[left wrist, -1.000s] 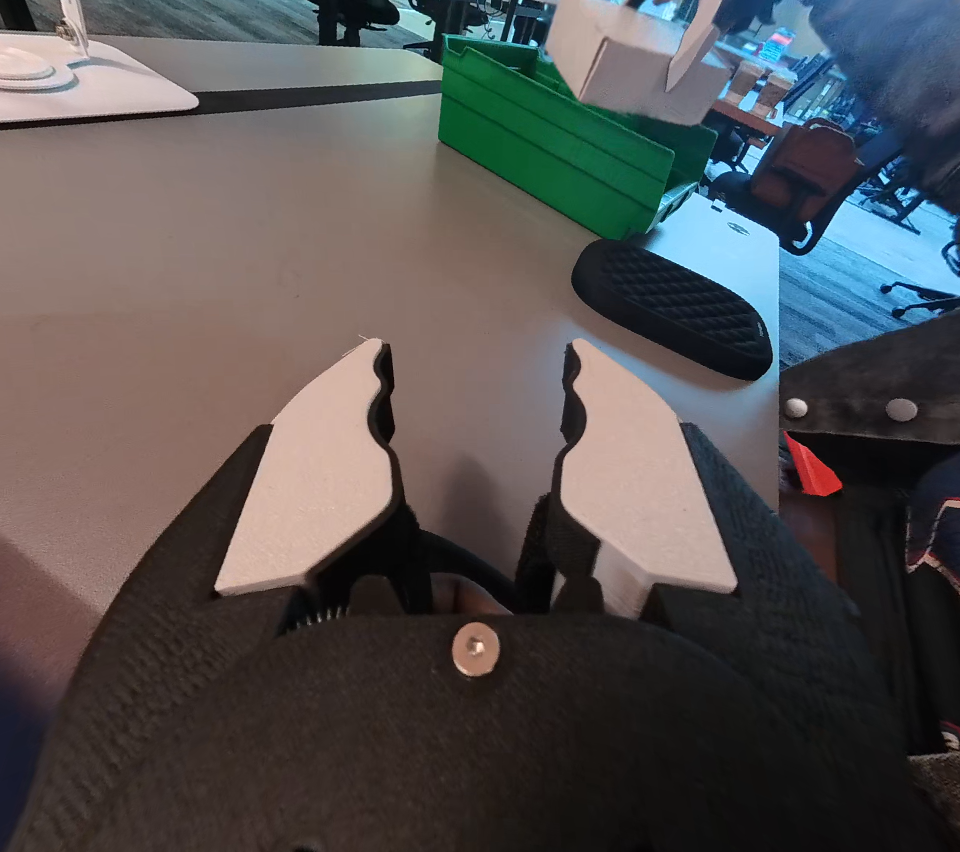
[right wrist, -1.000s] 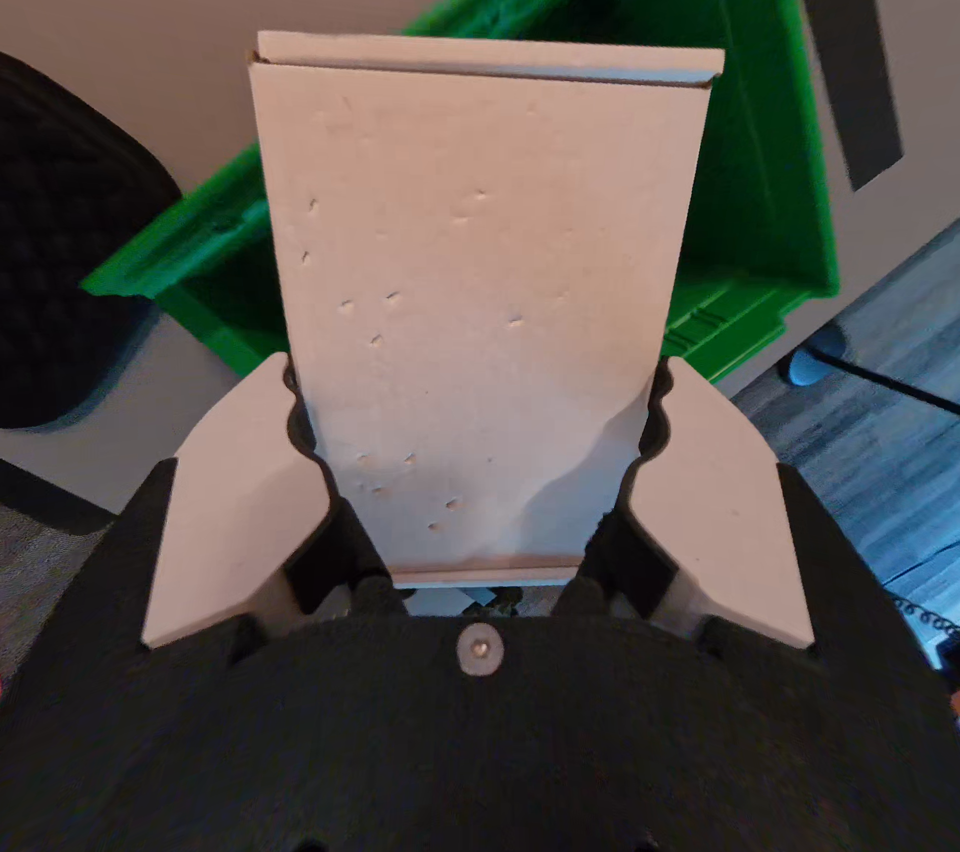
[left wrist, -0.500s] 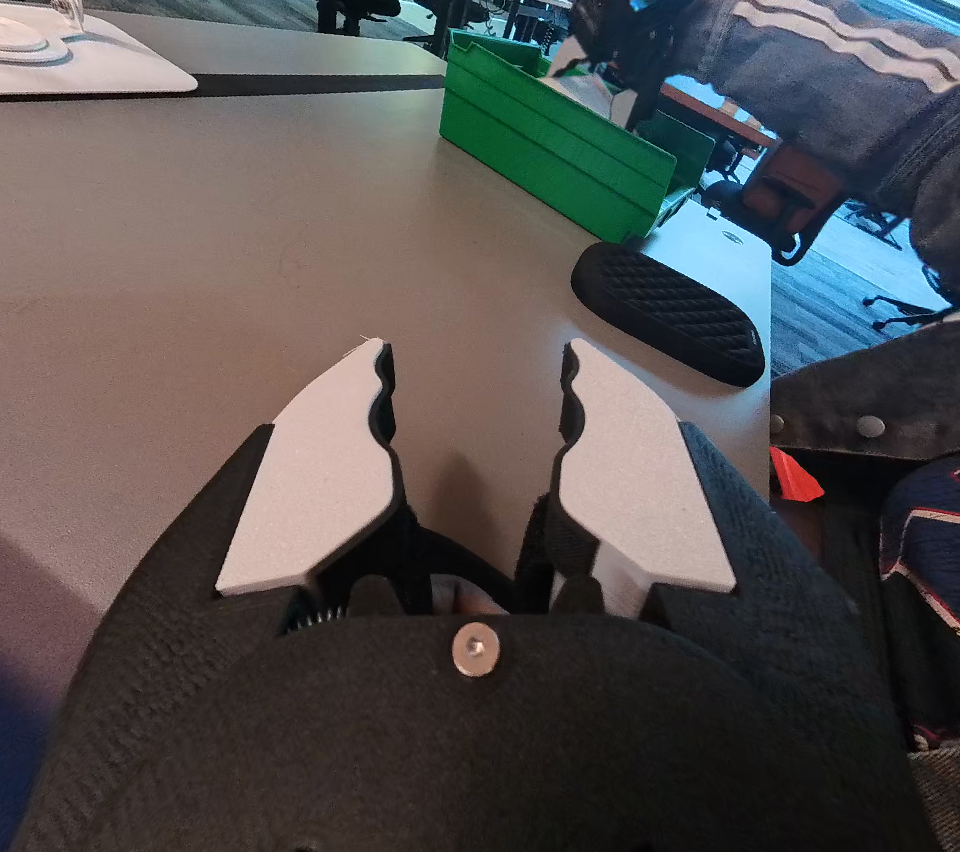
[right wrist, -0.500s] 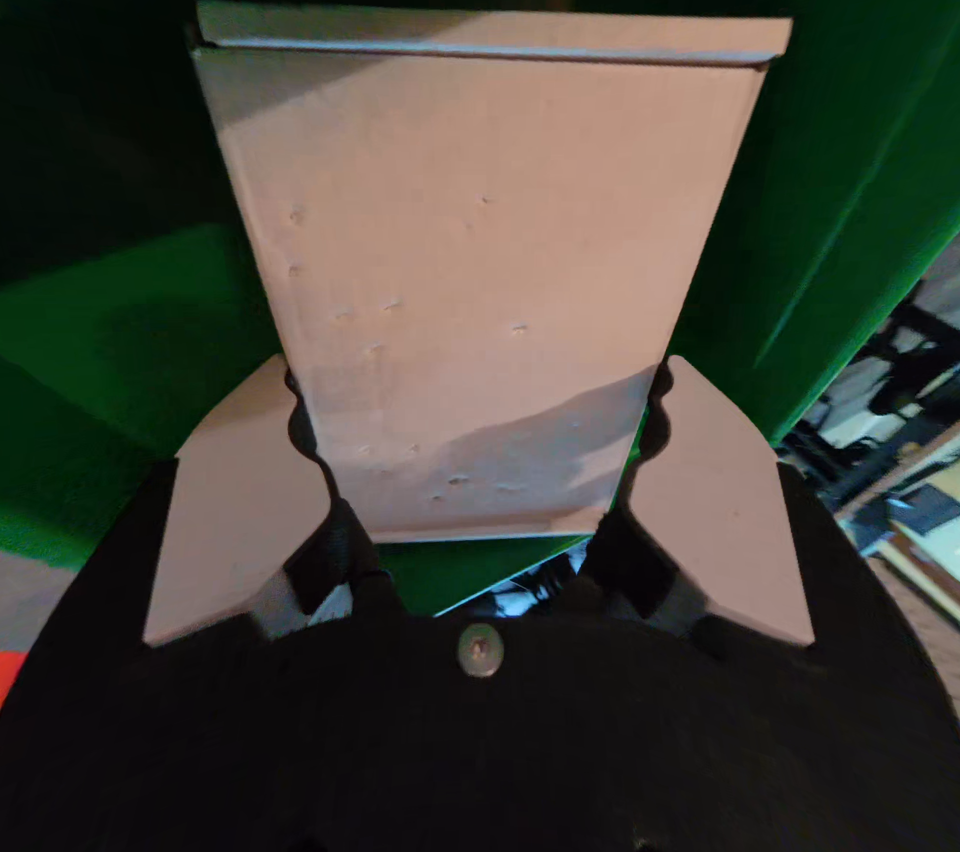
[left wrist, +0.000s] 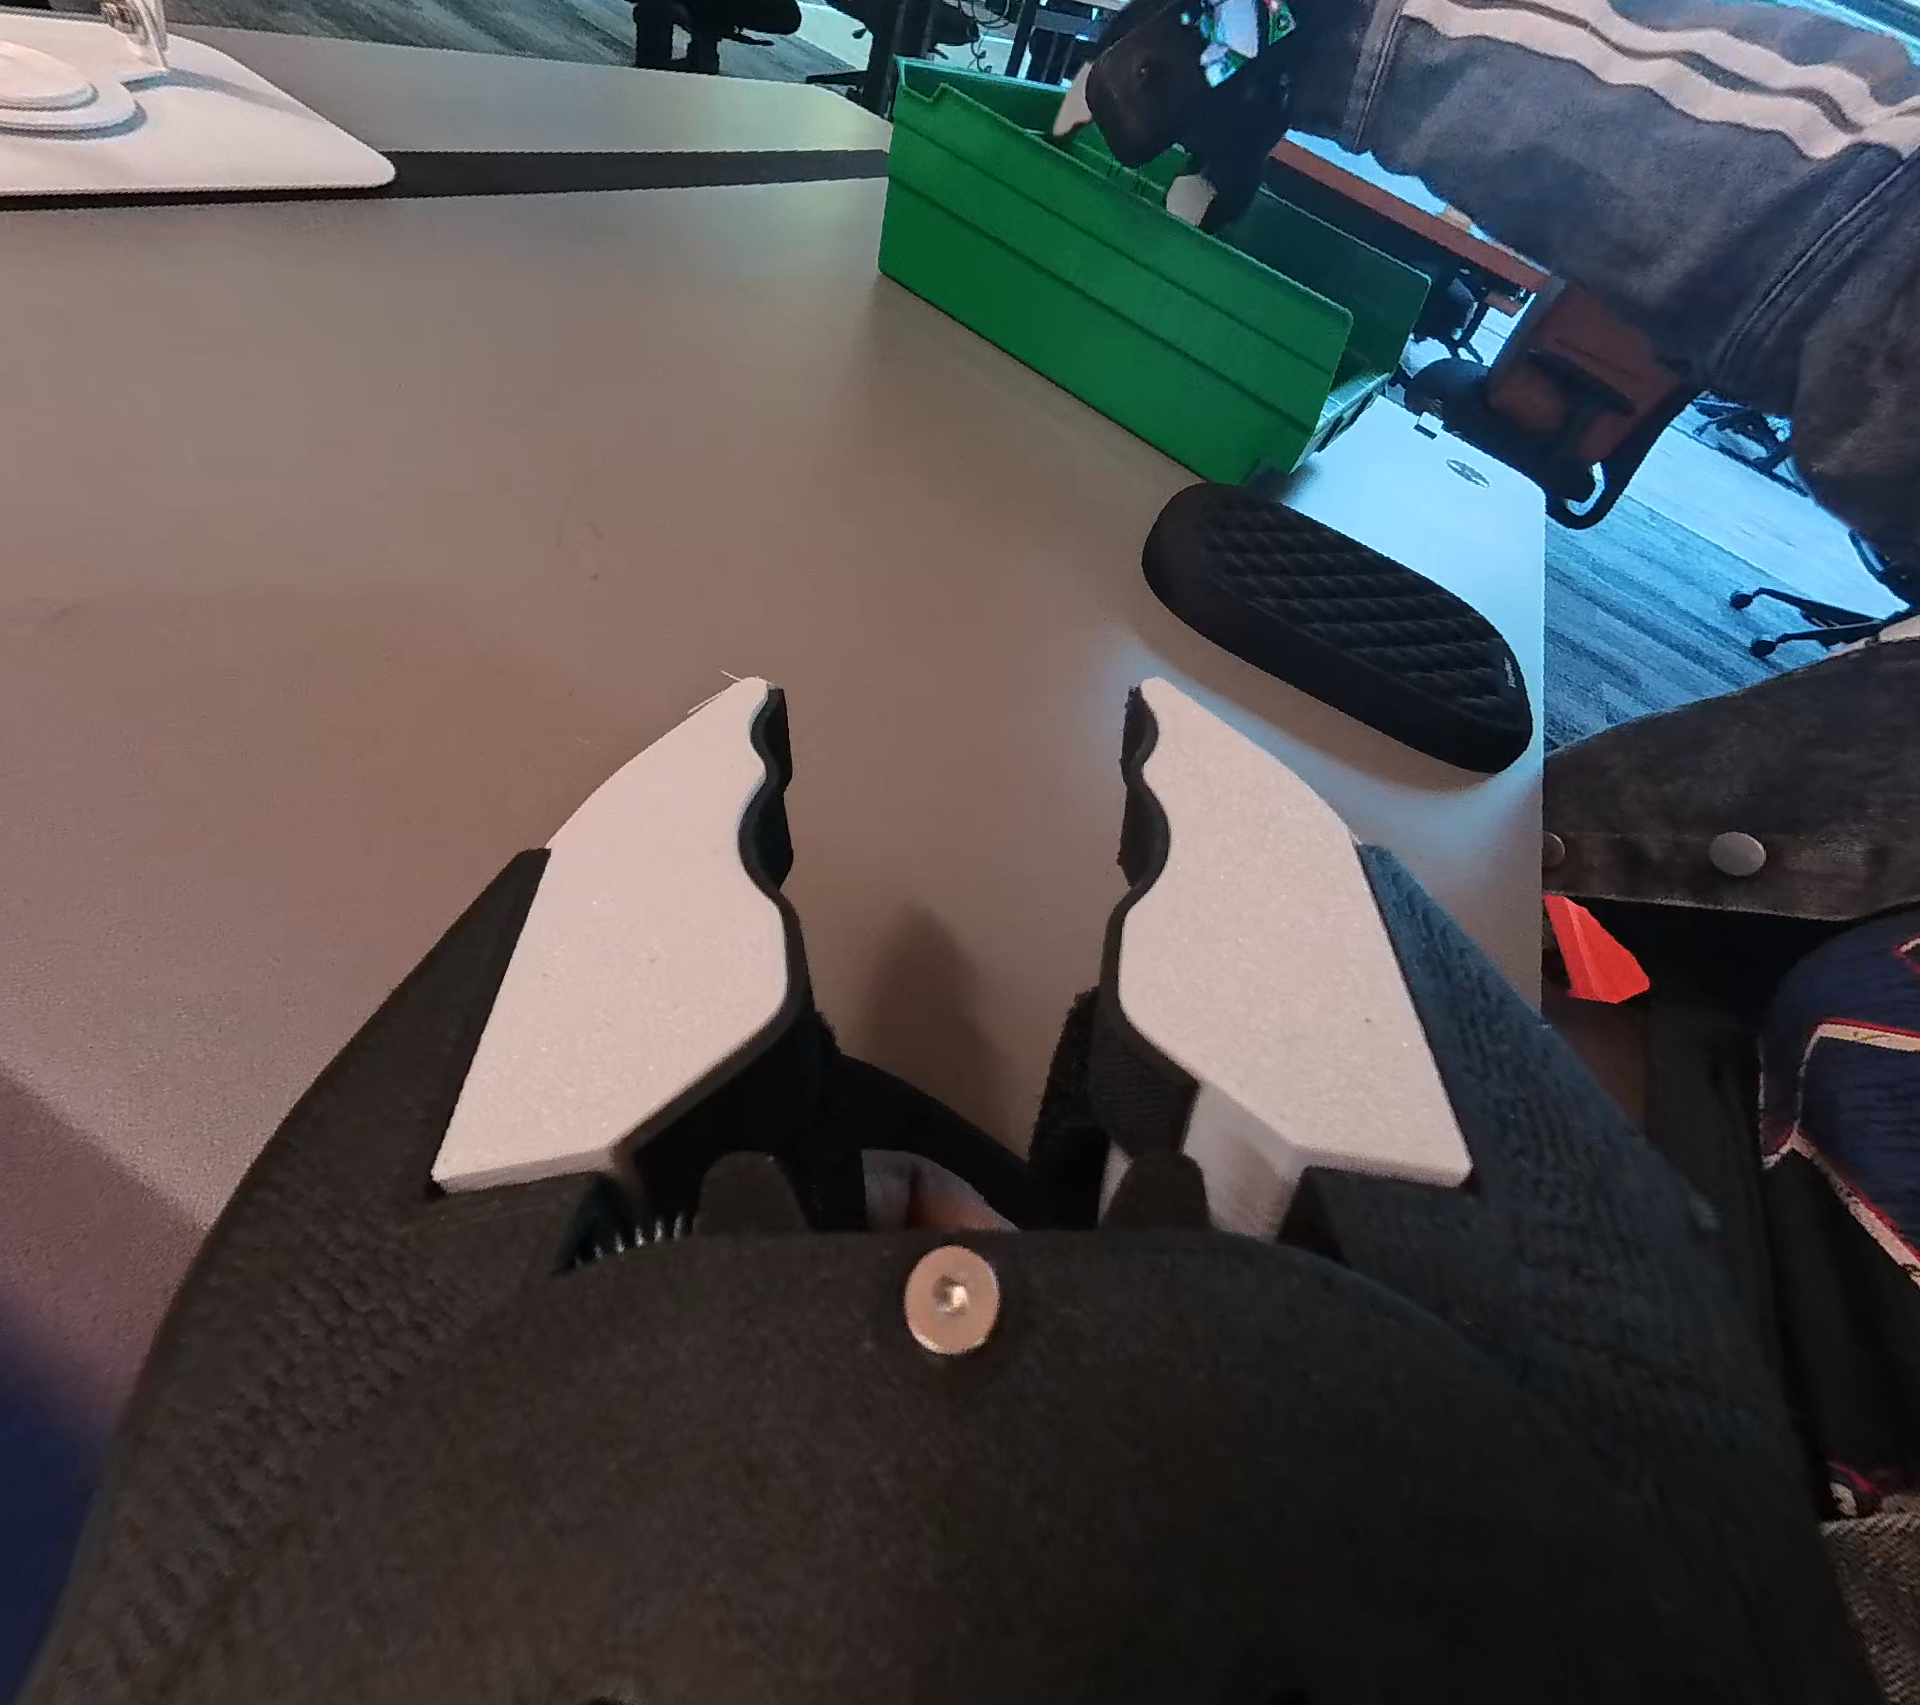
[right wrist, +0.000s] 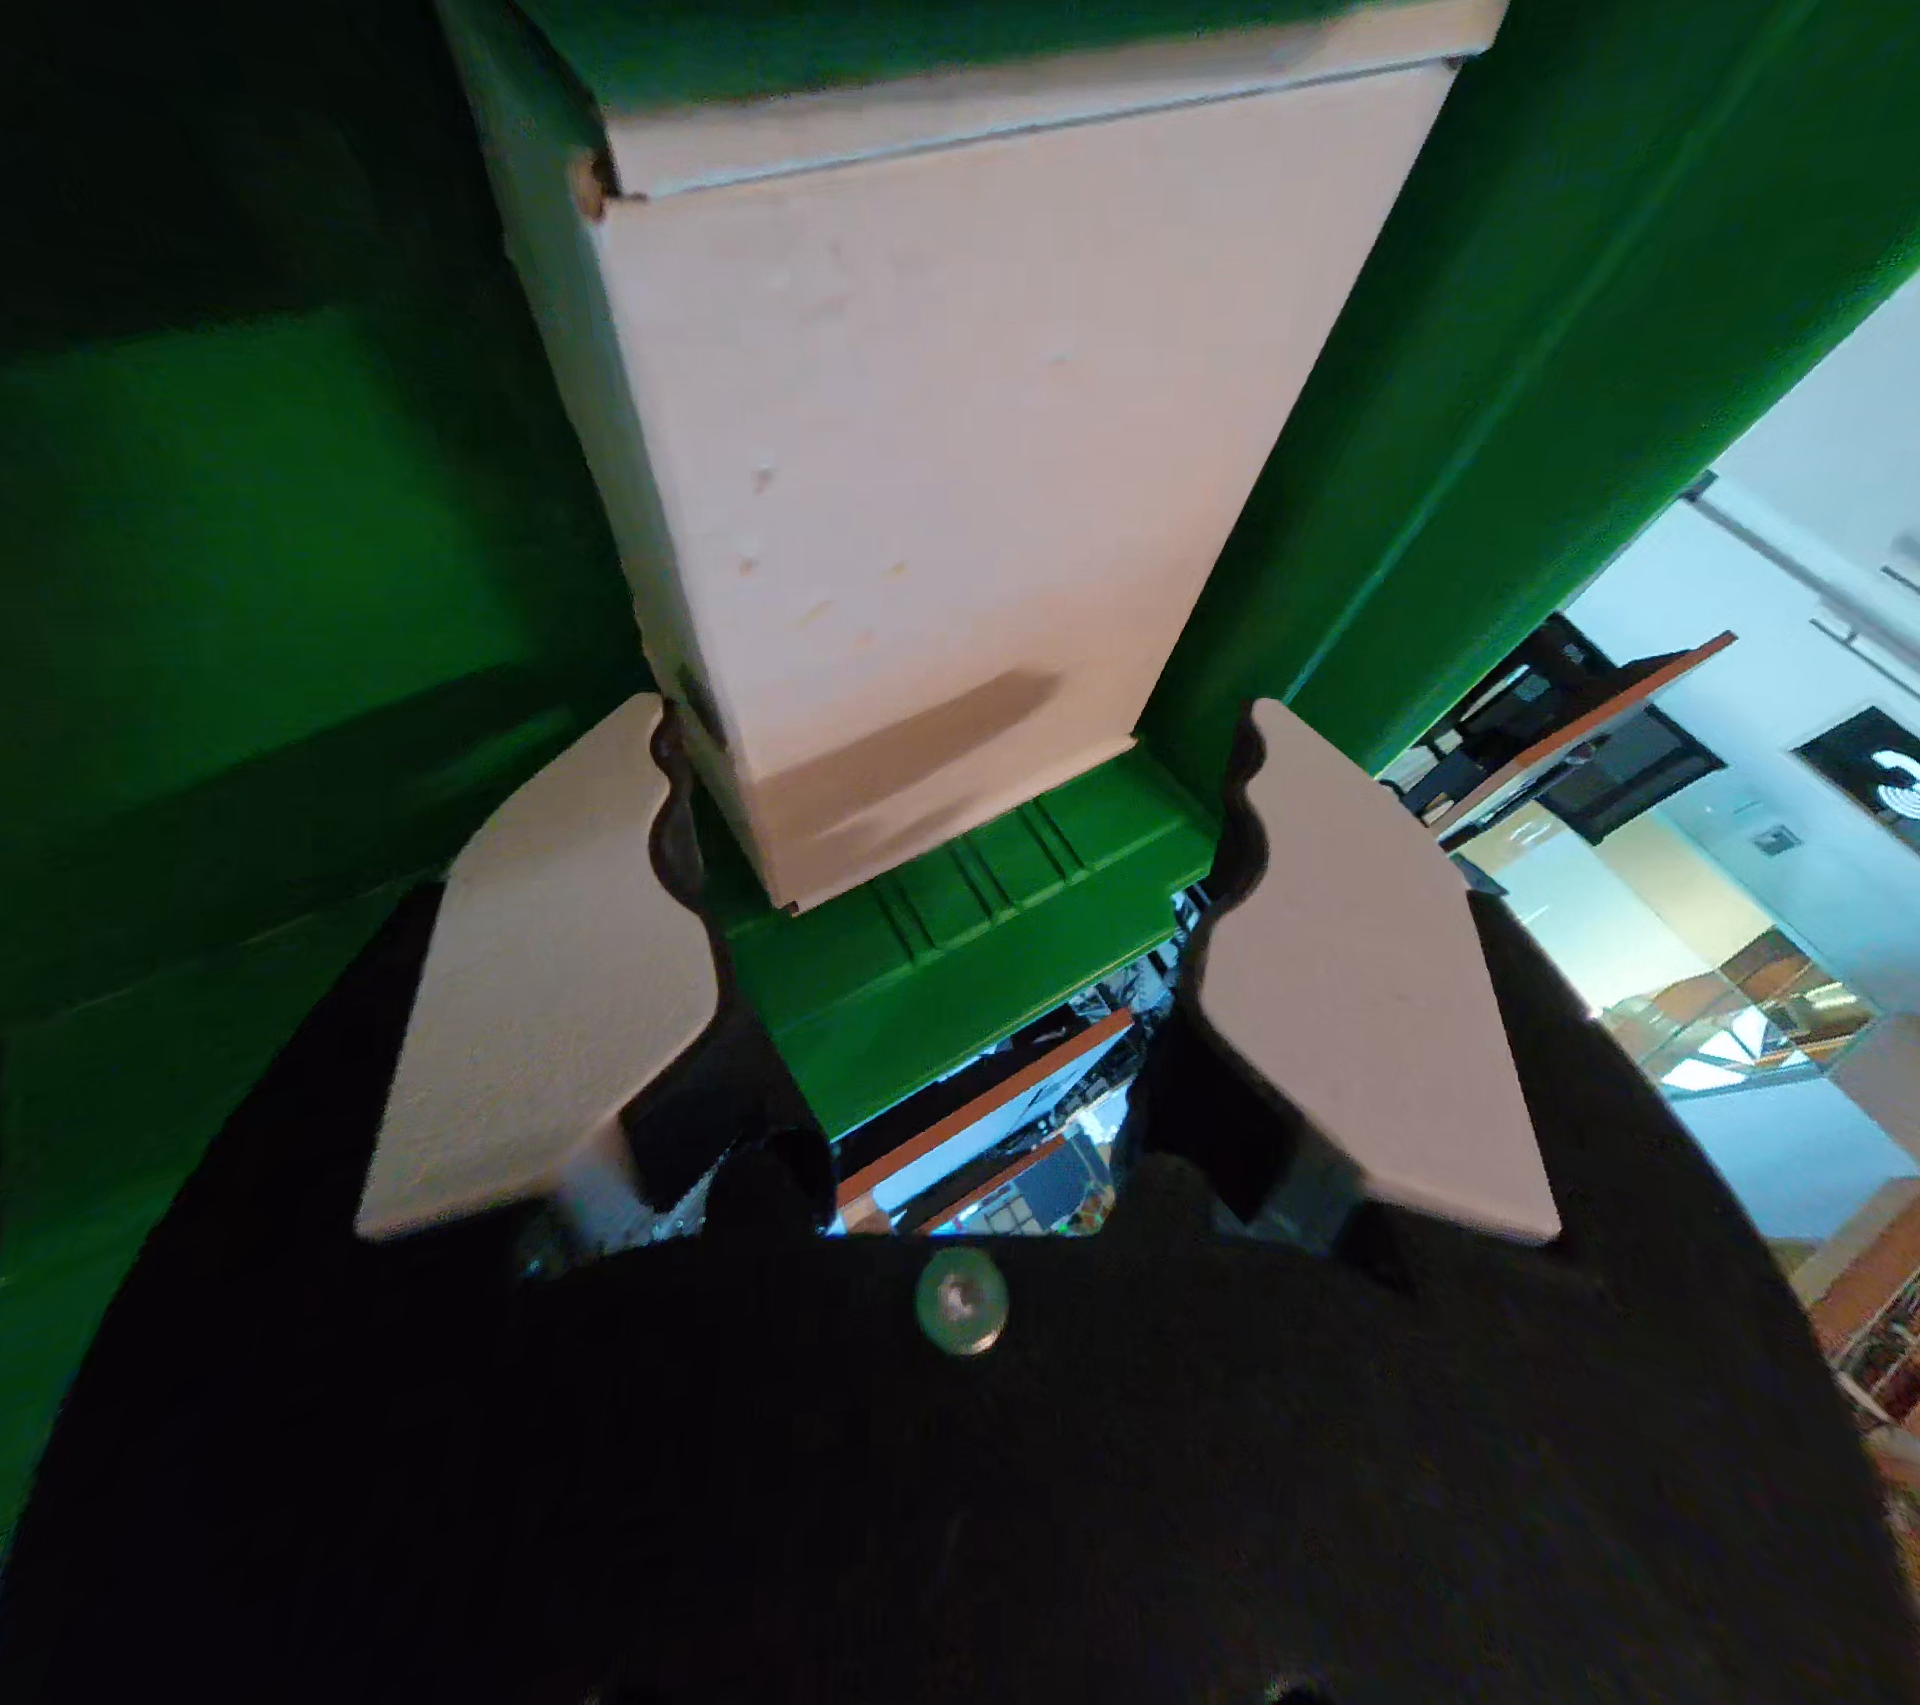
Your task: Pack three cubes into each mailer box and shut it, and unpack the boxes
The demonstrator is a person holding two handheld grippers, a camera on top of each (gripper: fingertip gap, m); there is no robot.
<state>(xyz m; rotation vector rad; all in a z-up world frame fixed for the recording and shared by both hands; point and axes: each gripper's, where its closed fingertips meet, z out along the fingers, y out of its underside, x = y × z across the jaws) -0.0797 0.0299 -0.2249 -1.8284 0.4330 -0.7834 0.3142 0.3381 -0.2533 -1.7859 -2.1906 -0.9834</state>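
My right gripper [right wrist: 956, 710] reaches into the green bin [right wrist: 260, 512]. A closed white mailer box [right wrist: 935, 408] lies in the bin just ahead of its fingertips. Green shows between the right pad and the box, so the pads do not press on it and the gripper is open. In the left wrist view the right gripper [left wrist: 1132, 154] dips into the green bin [left wrist: 1091, 305], where the box is hidden. My left gripper [left wrist: 956, 699] is open and empty, low over the grey table [left wrist: 520, 460]. No cubes show in either view.
A black wrist rest [left wrist: 1340, 627] lies on the table between my left gripper and the bin. A white lamp base [left wrist: 156, 128] stands at the far left. A person's sleeve [left wrist: 1610, 97] stretches over the bin from the right. The table edge runs close on the right. One gripper's finger ends stand about 50 centimeters off the other's.
My right gripper carried the white box down into the green bin and let it go; the box now sits farther out from the pads. My left gripper has not moved.
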